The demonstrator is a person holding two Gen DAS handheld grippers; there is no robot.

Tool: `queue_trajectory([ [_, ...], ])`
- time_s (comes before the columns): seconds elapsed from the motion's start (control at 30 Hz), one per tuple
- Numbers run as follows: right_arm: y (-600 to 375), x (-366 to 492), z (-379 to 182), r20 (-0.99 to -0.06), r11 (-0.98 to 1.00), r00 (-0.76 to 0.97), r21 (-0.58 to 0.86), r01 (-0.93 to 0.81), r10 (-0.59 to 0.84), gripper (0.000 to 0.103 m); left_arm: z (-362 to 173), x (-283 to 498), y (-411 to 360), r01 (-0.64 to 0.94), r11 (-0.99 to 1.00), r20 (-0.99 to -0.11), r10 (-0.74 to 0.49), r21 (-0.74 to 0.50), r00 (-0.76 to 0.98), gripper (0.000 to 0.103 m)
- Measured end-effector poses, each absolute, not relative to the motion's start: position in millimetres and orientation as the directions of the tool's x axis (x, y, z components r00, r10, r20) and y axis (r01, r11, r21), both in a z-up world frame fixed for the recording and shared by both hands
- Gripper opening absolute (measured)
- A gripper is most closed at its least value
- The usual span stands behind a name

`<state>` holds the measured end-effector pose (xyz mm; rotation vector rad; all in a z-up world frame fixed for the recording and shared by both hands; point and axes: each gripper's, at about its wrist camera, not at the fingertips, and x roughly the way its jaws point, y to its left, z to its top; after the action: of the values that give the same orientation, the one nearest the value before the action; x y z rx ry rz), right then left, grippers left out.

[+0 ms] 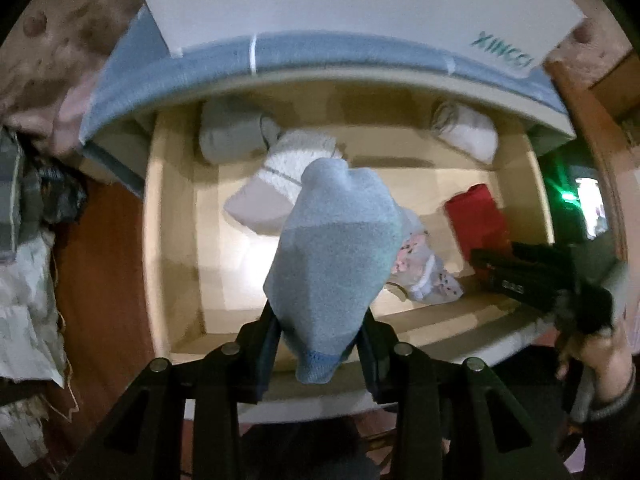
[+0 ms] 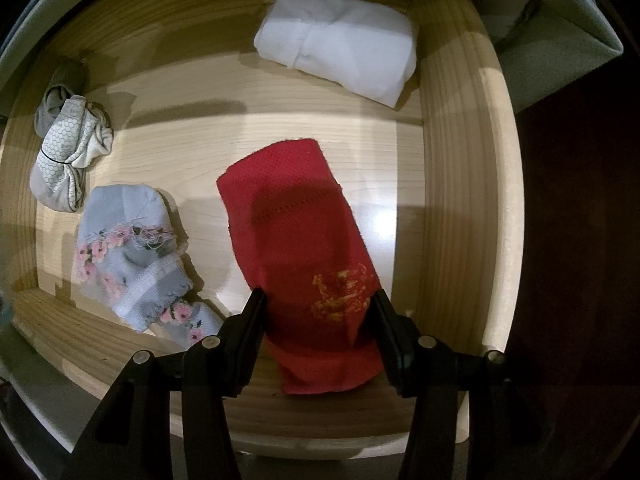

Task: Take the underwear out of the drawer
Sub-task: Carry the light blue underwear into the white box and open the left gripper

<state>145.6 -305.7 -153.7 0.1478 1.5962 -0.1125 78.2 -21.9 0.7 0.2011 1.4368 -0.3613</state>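
My left gripper [image 1: 320,320] is shut on a pale blue piece of underwear [image 1: 336,248], which hangs above the open wooden drawer [image 1: 172,240]. In the right wrist view my right gripper [image 2: 318,308] points down into the drawer [image 2: 460,160]. It is shut on the near end of a red piece of underwear with yellow stitching [image 2: 296,232], and the rest of that piece lies on the drawer floor. The left wrist view shows the right gripper [image 1: 516,276] at the drawer's front right, by the red piece [image 1: 476,220], held by a person's hand [image 1: 600,356].
Still in the drawer: a folded white piece [image 2: 340,44] at the back right, a floral light-blue piece [image 2: 128,248] at the front left, a grey-white honeycomb piece [image 2: 64,160] and a grey roll [image 1: 232,136]. A white box [image 1: 360,0] sits above. Crumpled cloth [image 1: 28,240] lies at the left.
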Motion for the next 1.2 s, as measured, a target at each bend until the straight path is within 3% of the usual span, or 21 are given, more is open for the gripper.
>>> queue_trajectory([
  [0.37, -305.9, 146.1, -154.0, -0.999, 0.987, -0.028, 0.020, 0.162, 0.024, 0.048, 130.1, 93.7, 1.7, 0.381, 0.921, -0.909, -0.227, -0.083, 0.351, 0.036],
  [0.57, -306.1, 146.2, -153.8, -0.999, 0.987, -0.028, 0.019, 0.163, 0.024, 0.048, 183.6, 123.4, 15.2, 0.326, 0.944, -0.836, -0.214, -0.045, 0.505, 0.036],
  [0.93, -307.6, 148.0, -151.8, -0.999, 0.987, -0.027, 0.020, 0.159, 0.024, 0.048, 188.4, 194.3, -14.0, 0.316, 0.948, -0.839, -0.147, 0.031, 0.524, 0.036],
  [1.2, -307.9, 149.5, -150.4, -0.999, 0.987, -0.023, 0.024, 0.160, 0.028, 0.048, 162.2, 224.3, -35.2, 0.301, 0.952, -0.861, -0.113, 0.049, 0.496, 0.036],
])
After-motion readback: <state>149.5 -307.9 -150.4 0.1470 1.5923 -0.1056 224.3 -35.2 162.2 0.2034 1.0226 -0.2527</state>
